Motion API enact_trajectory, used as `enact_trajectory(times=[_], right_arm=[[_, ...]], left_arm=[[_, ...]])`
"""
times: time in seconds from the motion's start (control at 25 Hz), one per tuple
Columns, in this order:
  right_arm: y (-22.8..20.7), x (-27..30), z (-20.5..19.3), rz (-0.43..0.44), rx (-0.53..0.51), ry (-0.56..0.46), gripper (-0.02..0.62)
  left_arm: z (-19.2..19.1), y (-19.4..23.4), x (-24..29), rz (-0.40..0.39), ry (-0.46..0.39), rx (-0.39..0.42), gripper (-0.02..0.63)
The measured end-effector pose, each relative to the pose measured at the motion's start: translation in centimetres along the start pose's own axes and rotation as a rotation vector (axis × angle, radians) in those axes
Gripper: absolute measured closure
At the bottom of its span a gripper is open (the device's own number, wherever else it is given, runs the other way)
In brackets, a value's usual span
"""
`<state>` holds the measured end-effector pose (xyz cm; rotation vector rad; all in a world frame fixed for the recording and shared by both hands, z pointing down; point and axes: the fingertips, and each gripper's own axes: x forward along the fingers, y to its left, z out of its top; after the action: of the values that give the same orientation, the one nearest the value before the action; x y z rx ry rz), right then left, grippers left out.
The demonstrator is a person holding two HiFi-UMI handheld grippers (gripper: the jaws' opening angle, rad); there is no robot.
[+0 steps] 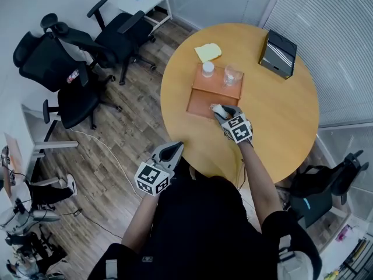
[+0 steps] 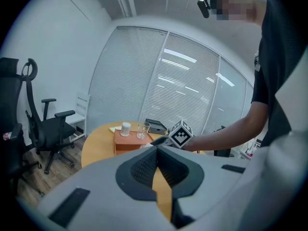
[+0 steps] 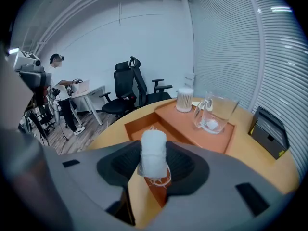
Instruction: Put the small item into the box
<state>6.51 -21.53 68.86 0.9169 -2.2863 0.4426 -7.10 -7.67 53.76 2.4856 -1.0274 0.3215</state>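
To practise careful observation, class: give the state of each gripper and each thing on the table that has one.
Right gripper: shut on the white roll.
White roll: clamped between the jaws, loose threads hanging.
Left gripper: shut, empty, beside the table.
Orange box: open-topped, roll not yet inside.
Glass: upright, small white thing inside.
White canister: upright on the box.

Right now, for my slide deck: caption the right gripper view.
Right gripper holding a white roll at the orange box, cup and jar behind.
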Motion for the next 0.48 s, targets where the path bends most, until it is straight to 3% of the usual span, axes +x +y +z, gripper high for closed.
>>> enact_trajectory(times=[0.48], right_arm=[[-0.6,4.8,-0.8,0.006,-0.070,0.113,0.431]], left_arm=[[-0.3,0.8,-0.5,0.006,0.011,-0.013,0.598]])
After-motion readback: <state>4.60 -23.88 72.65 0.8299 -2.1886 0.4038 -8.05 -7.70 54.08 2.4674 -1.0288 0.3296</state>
